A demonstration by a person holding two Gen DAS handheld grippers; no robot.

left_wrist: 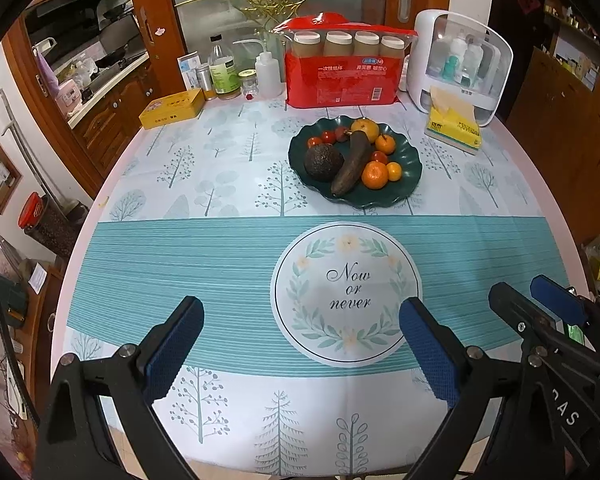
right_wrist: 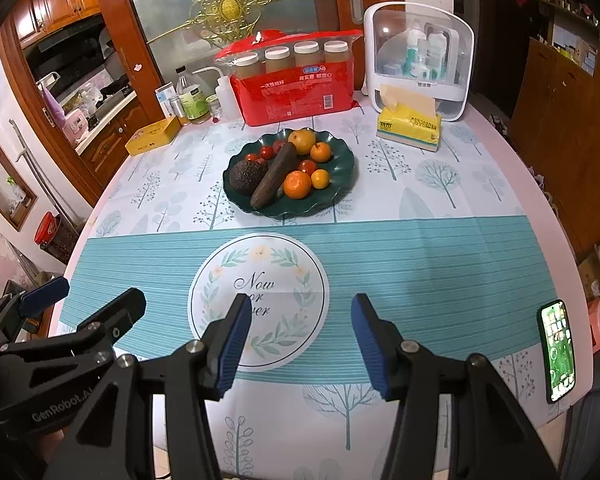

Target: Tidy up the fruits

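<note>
A dark green scalloped plate stands past the table's middle. On it lie a dark avocado, a brown elongated fruit, several oranges, a yellow pear and several small red tomatoes. My left gripper is open and empty over the near table edge. My right gripper is open and empty beside it, to the right; it also shows in the left wrist view.
A red pack of paper cups, bottles, a yellow tin, a white storage box and a yellow tissue pack line the back. A lit phone lies at the right edge.
</note>
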